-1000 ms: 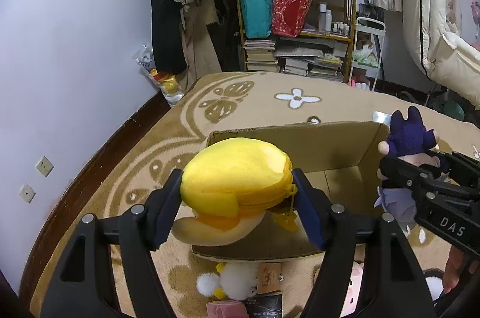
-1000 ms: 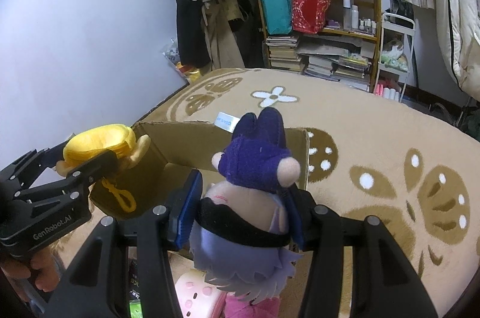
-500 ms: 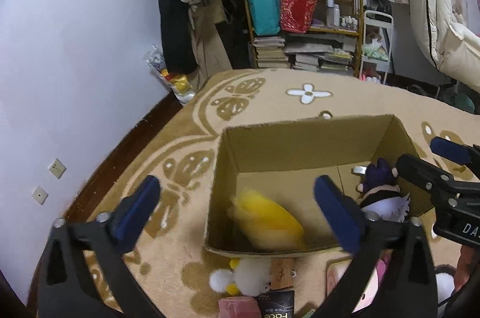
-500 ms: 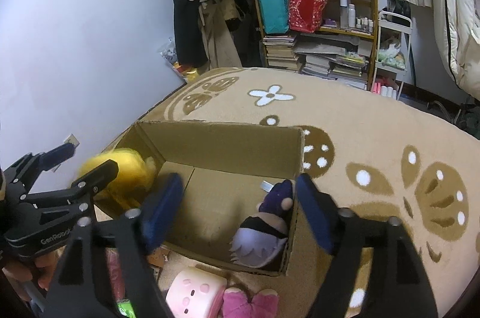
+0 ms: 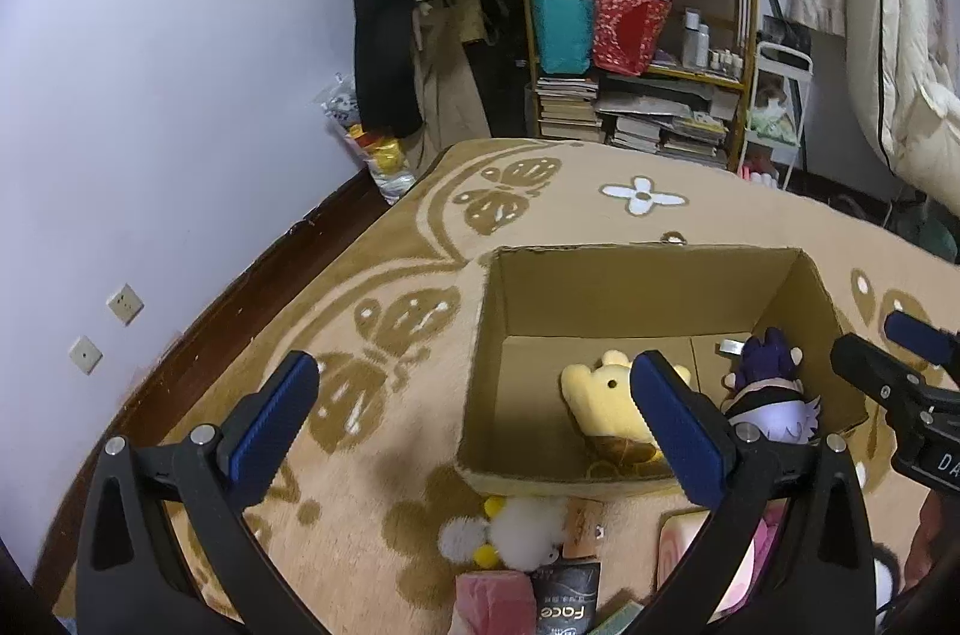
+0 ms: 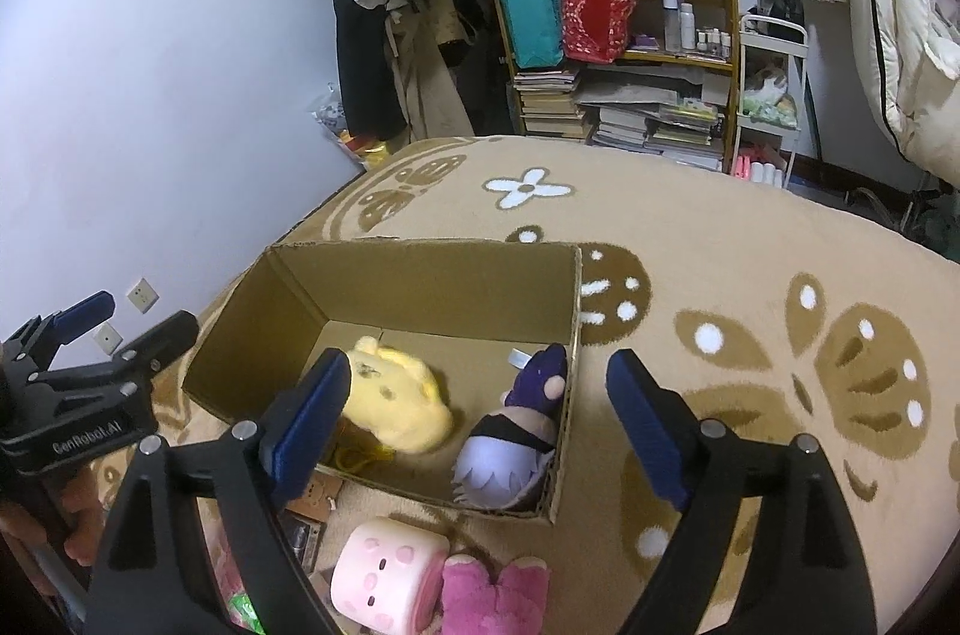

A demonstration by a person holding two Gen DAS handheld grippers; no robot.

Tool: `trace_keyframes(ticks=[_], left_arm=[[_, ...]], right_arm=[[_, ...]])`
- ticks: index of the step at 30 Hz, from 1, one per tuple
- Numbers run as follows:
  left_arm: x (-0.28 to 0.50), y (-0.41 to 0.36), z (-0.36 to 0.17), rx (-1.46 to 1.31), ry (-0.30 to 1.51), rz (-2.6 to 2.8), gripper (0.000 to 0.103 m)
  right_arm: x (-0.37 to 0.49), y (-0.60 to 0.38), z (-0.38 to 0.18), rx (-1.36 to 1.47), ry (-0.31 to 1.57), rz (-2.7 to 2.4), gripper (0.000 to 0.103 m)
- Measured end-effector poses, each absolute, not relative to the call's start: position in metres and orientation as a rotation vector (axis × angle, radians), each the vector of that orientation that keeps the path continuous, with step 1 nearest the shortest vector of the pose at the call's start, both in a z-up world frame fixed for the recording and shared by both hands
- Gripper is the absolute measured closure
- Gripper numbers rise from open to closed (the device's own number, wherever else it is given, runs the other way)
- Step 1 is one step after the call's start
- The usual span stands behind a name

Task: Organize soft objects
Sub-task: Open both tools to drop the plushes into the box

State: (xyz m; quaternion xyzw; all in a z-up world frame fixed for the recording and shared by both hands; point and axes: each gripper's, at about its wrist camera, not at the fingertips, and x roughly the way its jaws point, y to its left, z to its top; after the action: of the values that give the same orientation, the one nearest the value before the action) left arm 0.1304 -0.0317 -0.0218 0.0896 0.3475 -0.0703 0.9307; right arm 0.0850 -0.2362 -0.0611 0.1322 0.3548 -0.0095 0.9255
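Observation:
An open cardboard box (image 5: 648, 287) (image 6: 420, 275) stands on the patterned rug. A yellow plush (image 5: 600, 401) (image 6: 399, 404) lies on its floor. A purple-haired doll (image 5: 771, 392) (image 6: 516, 431) lies in the box's right corner. My left gripper (image 5: 474, 422) is open and empty, above the box's near-left side. My right gripper (image 6: 480, 422) is open and empty, above the box's near-right corner. Each gripper also shows at the edge of the other's view.
Near the box's front lie a white fluffy plush (image 5: 516, 530), a pink roll plush (image 6: 387, 572), a magenta plush (image 6: 495, 596) and small packets (image 5: 567, 605). A cluttered shelf (image 5: 642, 53) with coats stands at the back. A wall runs along the left.
Both grippers opened. The yellow plush and the purple doll dropped from them into the box, and both grippers rose and pulled back a little.

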Motion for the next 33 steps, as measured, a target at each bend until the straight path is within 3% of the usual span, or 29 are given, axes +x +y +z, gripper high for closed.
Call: trace_keyframes(ticks=[33], left_arm=[[0.086,0.008,-0.026,0.110,0.880,-0.116,0.000]], right_arm=[[0.026,-0.219,-0.059,0.287,0.797,-0.024,0.011]])
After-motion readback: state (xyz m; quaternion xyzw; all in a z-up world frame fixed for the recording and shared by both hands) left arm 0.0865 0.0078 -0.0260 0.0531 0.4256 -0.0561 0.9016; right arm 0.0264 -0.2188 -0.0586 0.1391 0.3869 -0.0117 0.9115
